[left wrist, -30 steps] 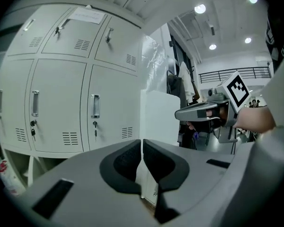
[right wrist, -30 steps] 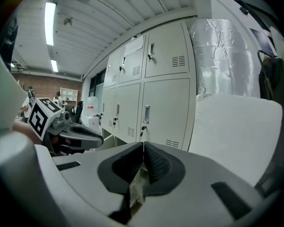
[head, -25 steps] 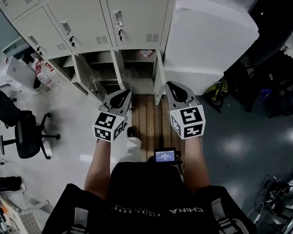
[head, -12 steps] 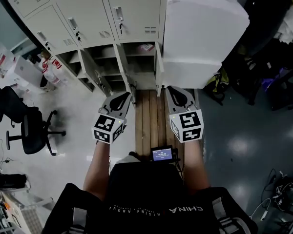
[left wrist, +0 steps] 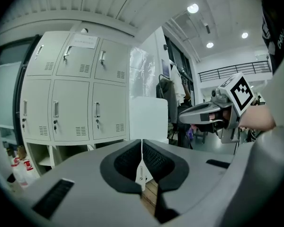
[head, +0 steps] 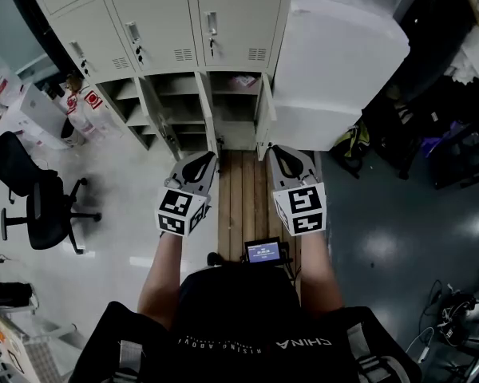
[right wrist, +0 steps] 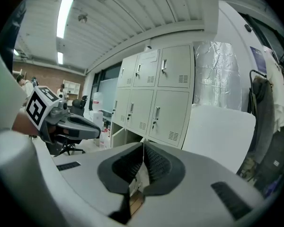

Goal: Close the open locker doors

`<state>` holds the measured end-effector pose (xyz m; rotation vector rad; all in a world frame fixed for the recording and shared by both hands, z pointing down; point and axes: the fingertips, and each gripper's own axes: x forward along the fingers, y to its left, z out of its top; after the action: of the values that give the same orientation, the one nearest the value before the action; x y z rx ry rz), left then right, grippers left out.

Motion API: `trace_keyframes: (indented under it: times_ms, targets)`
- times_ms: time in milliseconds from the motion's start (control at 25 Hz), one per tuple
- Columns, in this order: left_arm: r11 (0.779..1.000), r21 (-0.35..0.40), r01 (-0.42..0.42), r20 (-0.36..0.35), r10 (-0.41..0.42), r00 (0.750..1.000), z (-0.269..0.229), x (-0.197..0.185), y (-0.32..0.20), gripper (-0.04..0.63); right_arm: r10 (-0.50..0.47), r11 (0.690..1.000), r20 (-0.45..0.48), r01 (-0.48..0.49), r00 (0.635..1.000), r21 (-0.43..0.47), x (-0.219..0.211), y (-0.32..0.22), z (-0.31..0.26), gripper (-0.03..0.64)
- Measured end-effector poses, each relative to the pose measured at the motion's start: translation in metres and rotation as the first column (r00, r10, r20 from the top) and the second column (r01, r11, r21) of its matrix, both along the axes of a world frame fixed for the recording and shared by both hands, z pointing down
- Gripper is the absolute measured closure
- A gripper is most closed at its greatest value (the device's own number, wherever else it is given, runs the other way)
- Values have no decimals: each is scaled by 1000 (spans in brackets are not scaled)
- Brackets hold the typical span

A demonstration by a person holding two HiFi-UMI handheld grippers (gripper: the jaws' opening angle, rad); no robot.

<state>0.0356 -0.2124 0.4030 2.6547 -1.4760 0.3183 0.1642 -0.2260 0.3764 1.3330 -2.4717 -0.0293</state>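
A bank of pale grey lockers (head: 168, 22) stands ahead. Its bottom row is open: three doors (head: 207, 122) swing out toward me, at the left (head: 153, 120), the middle and the right (head: 261, 120), baring shelved compartments (head: 233, 110). My left gripper (head: 198, 162) and right gripper (head: 283, 156) are held side by side short of those doors, touching nothing. Both are shut with nothing between the pads. In the left gripper view the shut left gripper (left wrist: 142, 148) points at the lockers (left wrist: 75, 103). The right gripper view shows the shut right gripper (right wrist: 143, 148) facing them (right wrist: 154, 100).
A big white block (head: 343, 62) stands right of the lockers. A wooden strip (head: 243, 206) runs from my feet to them. An office chair (head: 44, 214) and red-labelled containers (head: 84, 106) sit left; dark clutter (head: 431, 142) lies right. A small screen (head: 262, 253) hangs at my chest.
Both grippers have moved forward together toward the open bottom row, and the lockers now sit squarer in the head view. The jaws stay shut.
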Motion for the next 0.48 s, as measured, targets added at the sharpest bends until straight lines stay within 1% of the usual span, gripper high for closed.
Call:
trace_keyframes:
  times_ms: [120, 240, 480]
  targets:
    - [1000, 1, -13, -22, 14, 1000, -1, -4, 3, 571, 0, 1000, -19, 0, 1000, 1, -8, 2, -1, 584]
    - [999, 11, -40, -76, 40, 996, -5, -5, 6, 571, 1, 1000, -27, -2, 1000, -6, -14, 3, 0, 584]
    - [999, 16, -36, -66, 37, 997, -2, -13, 4, 571, 14, 1000, -38, -14, 999, -10, -21, 1, 3, 584]
